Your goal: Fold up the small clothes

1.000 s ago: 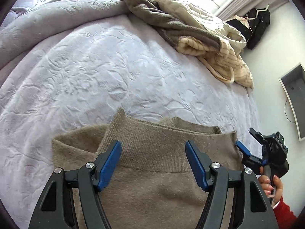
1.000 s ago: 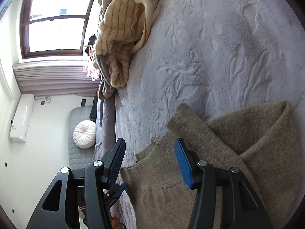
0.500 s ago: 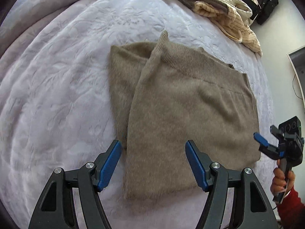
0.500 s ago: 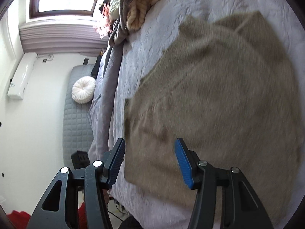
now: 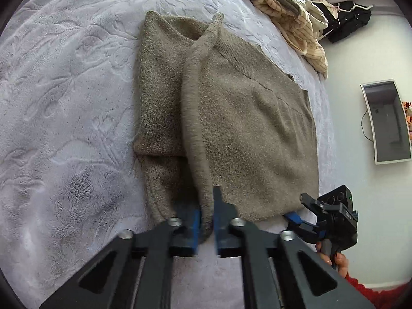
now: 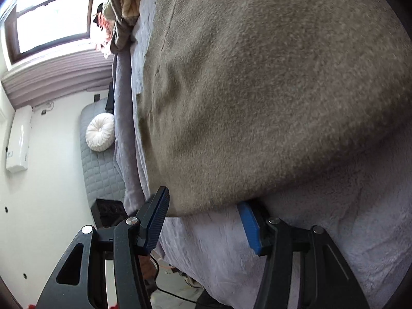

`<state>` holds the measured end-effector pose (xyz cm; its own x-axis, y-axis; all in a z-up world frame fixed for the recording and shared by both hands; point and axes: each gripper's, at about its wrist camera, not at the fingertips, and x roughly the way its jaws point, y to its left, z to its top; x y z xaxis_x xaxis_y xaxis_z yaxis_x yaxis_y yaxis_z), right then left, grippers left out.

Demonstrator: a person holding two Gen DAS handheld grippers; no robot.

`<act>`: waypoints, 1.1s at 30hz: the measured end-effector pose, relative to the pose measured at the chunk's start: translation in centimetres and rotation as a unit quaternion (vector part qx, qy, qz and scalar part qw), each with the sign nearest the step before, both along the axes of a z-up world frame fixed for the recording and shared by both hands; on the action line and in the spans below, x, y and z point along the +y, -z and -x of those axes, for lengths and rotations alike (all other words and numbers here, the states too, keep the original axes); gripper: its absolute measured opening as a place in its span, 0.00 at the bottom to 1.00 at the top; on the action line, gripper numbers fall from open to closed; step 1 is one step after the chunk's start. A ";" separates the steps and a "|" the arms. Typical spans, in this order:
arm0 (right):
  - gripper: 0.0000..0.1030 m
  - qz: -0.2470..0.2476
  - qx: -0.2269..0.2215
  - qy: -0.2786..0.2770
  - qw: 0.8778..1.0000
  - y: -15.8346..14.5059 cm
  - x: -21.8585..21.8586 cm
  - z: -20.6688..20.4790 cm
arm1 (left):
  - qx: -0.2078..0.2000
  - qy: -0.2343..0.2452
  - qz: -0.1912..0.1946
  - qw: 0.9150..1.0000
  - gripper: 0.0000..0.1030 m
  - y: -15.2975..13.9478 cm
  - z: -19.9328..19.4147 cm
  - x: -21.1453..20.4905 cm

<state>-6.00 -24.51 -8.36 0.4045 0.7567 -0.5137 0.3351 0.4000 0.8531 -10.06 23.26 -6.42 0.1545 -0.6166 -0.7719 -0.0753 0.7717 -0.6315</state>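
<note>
Taupe knit fills both views: a sweater (image 5: 247, 118) is laid flat on a pale grey embossed bedspread (image 5: 67, 97), its ribbed band at the far end and its plain edge at the near end. One side has been doubled over the body, and the ridge of that fold is seen running from the far band down to the near edge.

The near end of this ridge is pinched by the left gripper (image 5: 206, 222). Its blue pads (image 5: 196, 225) are drawn together on the cloth, with only the thickness of the knit between them. The gripper is held low over the near edge of the bed and is pointed along the fold toward the far side.

The right gripper (image 6: 206, 221) is seen at the sweater's near right corner. Its fingers are spread wide apart; the blue pad (image 6: 248, 224) on the right is tucked just under the sweater's near edge, while the other finger (image 6: 157, 219) is stood off to the left, close beside the cloth at the bed's edge. No cloth is clamped between them. In the left wrist view the same gripper (image 5: 300, 212) is shown level with the bed, aimed in at the corner from the right, and held by a hand (image 5: 337, 261) in a red sleeve.

A heap of cream and grey clothes (image 5: 291, 7) is left at the far right of the bed, well apart from the sweater.
</note>
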 end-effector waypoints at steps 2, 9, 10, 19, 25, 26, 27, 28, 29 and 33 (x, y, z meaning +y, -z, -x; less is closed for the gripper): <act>0.08 0.016 0.000 0.000 1.000 -0.5 0.0 -0.5 | -0.019 0.012 -0.002 1.000 0.06 -1.1 0.2 0.0; 0.07 0.100 -0.028 -0.054 0.993 -3.3 0.6 0.0 | -0.018 0.046 -0.030 0.998 0.06 -0.4 3.2 0.3; 0.07 0.111 -0.018 -0.059 0.992 -2.4 0.5 0.2 | -0.012 0.047 -0.038 0.998 0.06 0.6 3.6 0.2; 0.07 0.124 -0.002 -0.074 0.990 -0.7 -0.2 0.8 | -0.027 0.035 -0.089 0.995 0.07 0.5 5.1 0.6; 0.08 0.157 0.008 -0.122 0.980 -2.7 -0.4 2.4 | -0.052 0.013 -0.178 0.983 0.51 -1.9 5.4 0.6; 0.11 0.172 0.004 -0.135 0.976 -3.4 -0.3 2.5 | -0.057 0.011 -0.172 0.983 0.51 -2.4 5.1 0.4; 0.12 0.189 -0.005 -0.149 0.971 -4.3 -0.2 2.5 | -0.062 0.009 -0.170 0.983 0.51 -2.8 4.8 0.4; 0.14 0.202 -0.014 -0.158 0.966 -5.0 -0.1 2.6 | -0.071 0.008 -0.169 0.983 0.51 -3.3 4.2 -0.1; 0.15 0.214 -0.023 -0.164 0.963 -5.8 0.1 2.1 | -0.081 0.011 -0.168 0.982 0.51 -3.9 3.6 -0.6; 0.37 0.272 -0.072 -0.148 0.948 -9.2 -1.3 -0.5 | -0.125 0.024 -0.177 0.976 0.51 -5.6 0.0 -3.4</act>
